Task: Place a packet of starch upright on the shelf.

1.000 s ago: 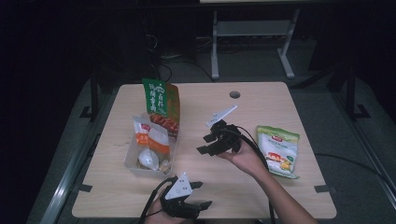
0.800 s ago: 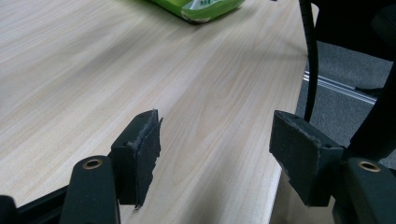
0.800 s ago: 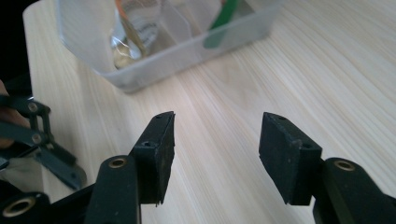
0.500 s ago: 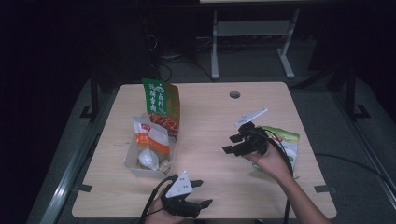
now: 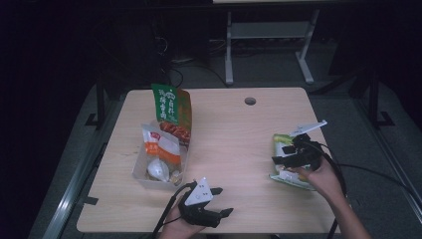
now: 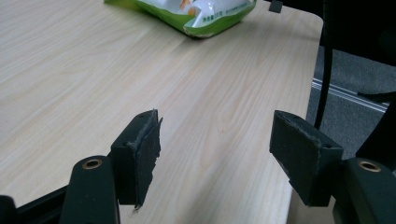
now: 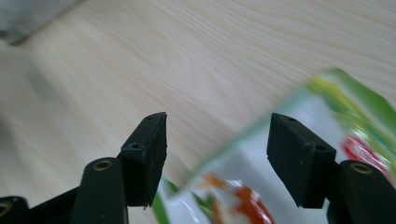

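Several packets already sit in the white tray [image 5: 141, 175] by the table's left edge, while your right gripper [image 5: 287, 154], jaws open, hovers over the green snack bag [image 7: 299, 186] near the right edge, ungrasped; your left gripper [image 5: 219, 215] waits open.

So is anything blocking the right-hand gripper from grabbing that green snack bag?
Nothing visible does. The right gripper hangs just over the green snack bag, its fingers spread open with bare table beside it.
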Available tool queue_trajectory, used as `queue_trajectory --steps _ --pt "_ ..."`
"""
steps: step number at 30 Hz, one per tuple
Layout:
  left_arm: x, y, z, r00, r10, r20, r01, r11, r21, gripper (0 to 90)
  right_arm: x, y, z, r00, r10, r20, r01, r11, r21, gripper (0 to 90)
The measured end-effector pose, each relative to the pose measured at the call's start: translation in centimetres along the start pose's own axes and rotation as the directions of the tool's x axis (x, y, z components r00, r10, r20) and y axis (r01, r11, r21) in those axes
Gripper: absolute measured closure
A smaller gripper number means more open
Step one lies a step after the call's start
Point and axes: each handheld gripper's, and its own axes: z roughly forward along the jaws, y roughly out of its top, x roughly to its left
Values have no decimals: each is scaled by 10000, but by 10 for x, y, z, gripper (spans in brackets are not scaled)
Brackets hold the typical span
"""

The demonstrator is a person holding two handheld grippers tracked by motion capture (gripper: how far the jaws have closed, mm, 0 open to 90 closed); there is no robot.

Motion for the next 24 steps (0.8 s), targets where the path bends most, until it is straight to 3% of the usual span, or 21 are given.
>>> queue_trajectory --steps 7,24 --pt "-1 8 10 10000 46 65 -45 10000 -57 327 -30 -23 -17 9937 788 797 -796 9968 68 346" --pt "1 33 42 9995 90 312 -90 10000 18 333 -73 -65 -23 9702 2018 1340 -2025 9792 -83 341"
